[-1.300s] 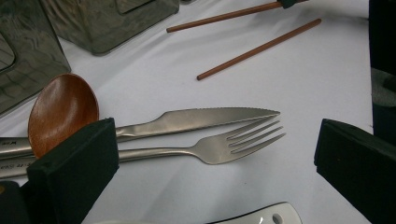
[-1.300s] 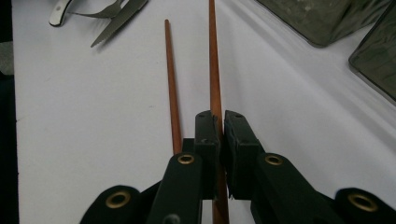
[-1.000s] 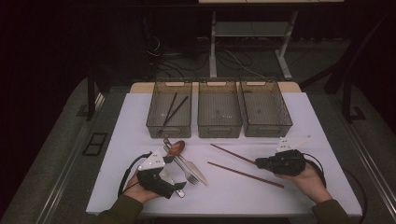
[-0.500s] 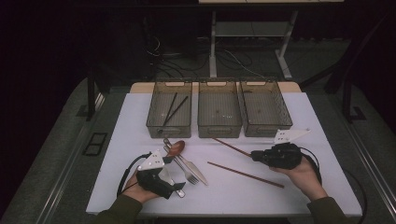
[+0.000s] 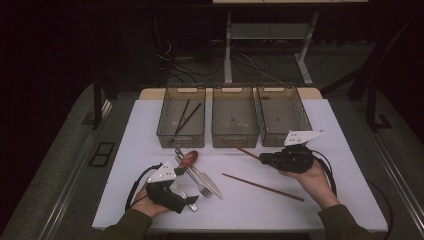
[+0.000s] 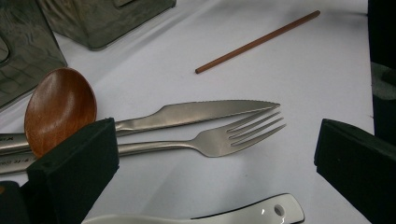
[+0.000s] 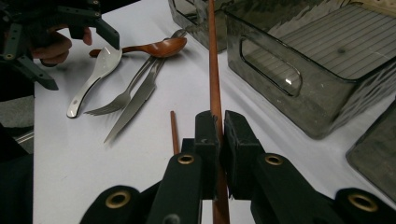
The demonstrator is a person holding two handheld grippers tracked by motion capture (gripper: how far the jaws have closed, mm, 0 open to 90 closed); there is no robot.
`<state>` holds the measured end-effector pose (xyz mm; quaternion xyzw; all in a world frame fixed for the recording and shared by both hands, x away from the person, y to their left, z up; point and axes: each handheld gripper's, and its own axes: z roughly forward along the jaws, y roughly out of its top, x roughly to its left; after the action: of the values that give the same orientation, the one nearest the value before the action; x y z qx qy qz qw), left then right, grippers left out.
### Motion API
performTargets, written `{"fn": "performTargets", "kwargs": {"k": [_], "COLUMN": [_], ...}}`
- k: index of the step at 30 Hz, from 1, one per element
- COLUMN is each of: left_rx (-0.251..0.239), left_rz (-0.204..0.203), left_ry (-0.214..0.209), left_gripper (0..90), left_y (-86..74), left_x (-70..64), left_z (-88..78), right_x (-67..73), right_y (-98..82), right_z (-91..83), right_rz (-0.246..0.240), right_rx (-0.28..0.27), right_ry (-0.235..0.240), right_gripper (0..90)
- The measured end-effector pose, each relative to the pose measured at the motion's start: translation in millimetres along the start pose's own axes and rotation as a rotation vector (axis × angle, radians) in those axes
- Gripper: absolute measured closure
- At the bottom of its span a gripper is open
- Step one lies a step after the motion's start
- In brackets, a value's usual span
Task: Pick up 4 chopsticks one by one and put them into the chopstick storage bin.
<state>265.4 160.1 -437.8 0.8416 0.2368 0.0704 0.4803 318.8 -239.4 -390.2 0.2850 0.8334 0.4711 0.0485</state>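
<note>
My right gripper [image 7: 222, 126] is shut on a brown chopstick [image 7: 215, 70], held off the table and pointing toward the bins. In the high view this right gripper [image 5: 272, 159] hovers in front of the middle and right bins with the chopstick [image 5: 246, 152] sticking out to the left. A second chopstick [image 5: 262, 187] lies on the white table. My left gripper [image 6: 217, 140] rests open at the cutlery pile: a wooden spoon [image 6: 60, 109], a knife [image 6: 201, 112], a fork [image 6: 224, 137] and a white spoon [image 6: 210, 217] just below its jaws.
Three smoky plastic bins stand in a row at the back: the left bin [image 5: 165, 131] holds two dark chopsticks, while the middle bin [image 5: 235, 140] and right bin [image 5: 300, 115] show bare floors. The white table [image 5: 340, 150] ends near both forearms.
The right gripper has risen and moved left toward the bins, carrying the chopstick off the table. The left gripper and the cutlery stayed put.
</note>
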Motion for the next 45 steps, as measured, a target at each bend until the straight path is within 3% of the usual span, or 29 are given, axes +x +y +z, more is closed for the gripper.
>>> {"fn": "performTargets", "kwargs": {"k": [13, 25, 45], "left_rx": [-0.004, 0.01, 0.014], "left_rz": [-0.003, 0.006, 0.006], "left_ry": [0.0, 0.007, 0.01], "left_gripper": [0.0, 0.0, 0.0], "left_y": [0.1, 0.5, 0.5], "left_x": [-0.4, -2.1, -1.9], "left_z": [0.6, 2.8, 2.4], "right_x": [1.1, -2.9, 2.0], "right_y": [17.8, 38.3, 93.5], "right_z": [20.6, 38.5, 81.8], "right_rz": [0.001, 0.026, 0.034], "right_rx": [0.009, 0.033, 0.053], "right_ry": [-0.006, -0.06, -0.102], "right_gripper": [84.7, 84.6, 84.6]}}
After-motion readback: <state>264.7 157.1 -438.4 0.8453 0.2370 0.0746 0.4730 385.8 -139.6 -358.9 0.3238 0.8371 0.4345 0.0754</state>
